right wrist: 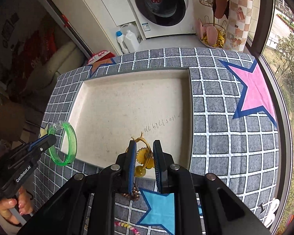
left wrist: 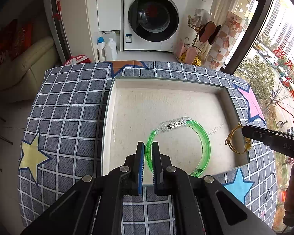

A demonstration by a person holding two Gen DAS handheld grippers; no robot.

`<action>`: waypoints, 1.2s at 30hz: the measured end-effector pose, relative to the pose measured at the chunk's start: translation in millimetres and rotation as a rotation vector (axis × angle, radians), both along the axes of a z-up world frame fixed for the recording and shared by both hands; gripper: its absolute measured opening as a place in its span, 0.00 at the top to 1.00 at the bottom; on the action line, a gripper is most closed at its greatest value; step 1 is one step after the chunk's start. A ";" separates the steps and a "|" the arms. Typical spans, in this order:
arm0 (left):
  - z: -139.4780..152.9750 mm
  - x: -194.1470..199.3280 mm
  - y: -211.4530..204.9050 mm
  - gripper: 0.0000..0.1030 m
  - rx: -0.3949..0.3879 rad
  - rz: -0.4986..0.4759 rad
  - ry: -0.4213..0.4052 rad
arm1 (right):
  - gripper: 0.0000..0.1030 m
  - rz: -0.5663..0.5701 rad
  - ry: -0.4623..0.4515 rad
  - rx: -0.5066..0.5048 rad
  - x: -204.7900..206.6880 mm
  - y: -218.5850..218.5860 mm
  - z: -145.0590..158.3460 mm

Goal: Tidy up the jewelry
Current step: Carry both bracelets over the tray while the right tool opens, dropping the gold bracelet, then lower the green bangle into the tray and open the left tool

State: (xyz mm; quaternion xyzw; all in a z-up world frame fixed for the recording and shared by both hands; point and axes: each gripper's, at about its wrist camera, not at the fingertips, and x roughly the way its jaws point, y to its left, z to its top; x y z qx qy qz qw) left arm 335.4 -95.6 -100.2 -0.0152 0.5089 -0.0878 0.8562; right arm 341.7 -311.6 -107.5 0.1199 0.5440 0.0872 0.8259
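**Two pieces pinched over the tray**

Left tool (left wrist: 147,146) clamped narrow on green bangle (left wrist: 186,143), ring held on edge above cream tray (left wrist: 166,82), clear clasp pointing away towards the far rim. Right tool (right wrist: 144,146) closed on amber hair tie (right wrist: 144,156) near the tray's front edge, loop poking forward past the fingertips. Checked cloth (right wrist: 225,137) covering the bench beneath.

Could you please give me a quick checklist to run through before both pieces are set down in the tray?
1. Left tongs clamped on the green bangle: ok.
2. Right tongs clamped on the yellow hair tie: ok.
3. Tray floor bare for both pieces: ok.
4. Both pieces over the tray: cannot tell.
5. Coiled hair ties on the checked cloth not yet sorted: not ok.
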 end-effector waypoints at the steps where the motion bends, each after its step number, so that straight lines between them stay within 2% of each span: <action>1: -3.9 4.8 -2.1 0.81 0.003 0.003 0.004 | 0.82 -0.002 0.005 0.008 7.0 -0.7 -3.8; 8: -30.6 31.9 -17.3 0.81 0.068 -0.002 0.017 | 0.82 -0.010 0.040 0.044 41.1 -2.6 -30.7; 14: -52.1 45.3 -23.2 0.81 0.128 -0.007 0.030 | 0.82 -0.001 0.064 0.037 57.4 -1.6 -49.0; 23: -74.8 49.7 -30.2 0.80 0.205 -0.019 0.047 | 0.81 0.035 0.086 -0.029 61.4 2.0 -64.5; 28: -76.3 45.5 -35.5 0.80 0.265 -0.041 0.036 | 0.81 0.040 0.091 -0.058 59.9 2.6 -67.5; 29: -75.4 44.6 -36.3 0.80 0.269 -0.045 0.032 | 0.77 0.045 0.090 -0.059 60.3 3.2 -67.7; 31: -71.4 43.3 -36.8 0.80 0.269 -0.047 0.023 | 0.64 0.051 0.090 -0.051 60.9 4.1 -66.1; 32: -69.2 42.8 -36.6 0.80 0.265 -0.045 0.015 | 0.48 0.046 0.091 -0.050 60.7 4.6 -65.8; 33: -66.4 42.2 -36.1 0.80 0.261 -0.041 0.010 | 0.41 0.037 0.088 -0.037 60.7 3.4 -64.4; 36: -56.5 40.0 -33.1 0.80 0.235 -0.030 -0.012 | 0.41 0.005 0.080 0.038 60.0 -3.0 -58.6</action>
